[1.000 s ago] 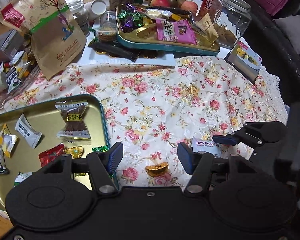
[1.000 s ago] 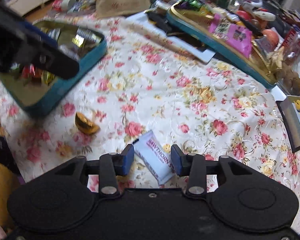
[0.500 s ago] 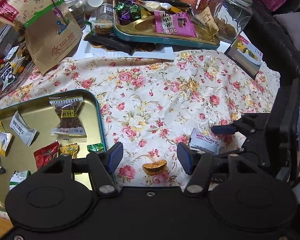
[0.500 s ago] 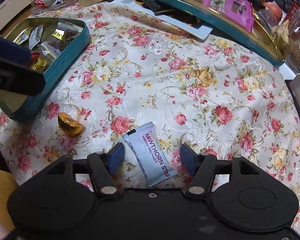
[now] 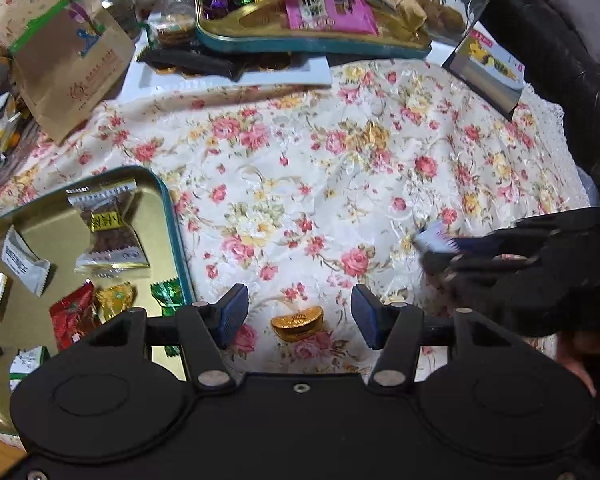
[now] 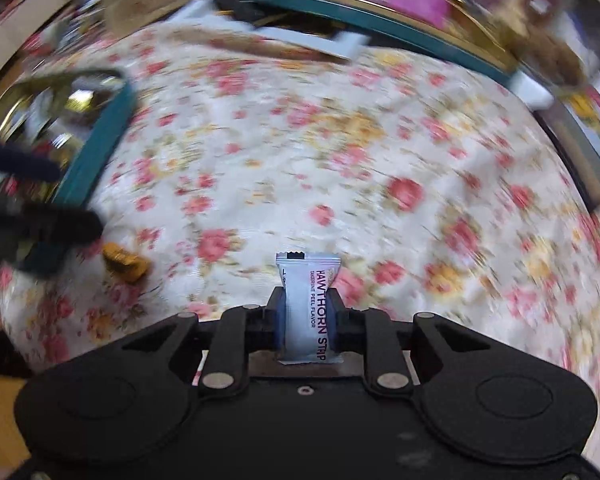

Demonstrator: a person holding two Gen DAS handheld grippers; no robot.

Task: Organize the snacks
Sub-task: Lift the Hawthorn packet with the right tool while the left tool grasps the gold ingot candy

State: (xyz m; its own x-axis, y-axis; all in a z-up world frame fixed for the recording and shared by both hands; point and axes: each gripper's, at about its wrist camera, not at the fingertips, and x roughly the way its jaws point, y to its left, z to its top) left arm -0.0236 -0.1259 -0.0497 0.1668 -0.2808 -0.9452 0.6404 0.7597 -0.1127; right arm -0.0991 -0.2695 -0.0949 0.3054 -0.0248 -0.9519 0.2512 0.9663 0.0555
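Left-wrist view first, reading across from nine o'clock: the gold tin tray [image 5: 168, 216] with the teal rim sits on the floral tablecloth [image 5: 320, 168], already holding a scatter of wrapped snacks, among them a brown date-like packet [image 5: 108, 236], a red candy [image 5: 72, 316] and a green one [image 5: 166, 292]. At six o'clock the left gripper [image 5: 298, 314] hangs with its blue pads spread wide, holding nothing; the gold ingot-shaped chocolate [image 5: 298, 322] lies on the cloth right between them. Over at three o'clock the right gripper [image 5: 456, 250] is a dark blur with a white wrapper tip poking out.

From the right-wrist view, the tray's teal wall [image 6: 100, 148] is at ten o'clock, the ingot chocolate [image 6: 126, 266] at eight o'clock, and dead centre at six o'clock the right gripper [image 6: 306, 322] is clamped across the white hawthorn strip packet [image 6: 306, 308], which stands upright between the pads and looks lifted clear of the cloth. The surroundings are smeared, so that hand is moving fast.

To my eye the packet's trip to the tray is the step in hand. Doing it well means slowing before the rim, carrying the packet over the teal wall rather than into it, and releasing low over a bare patch of gold so the slick wrapper doesn't skate onto the others. The grip is across the middle, which looks secure enough. The left hand should close on the ingot gently and squarely; foil chocolate dents, and its curved sides could squirt out. The two hands are near each other, so they should take turns at the tray.
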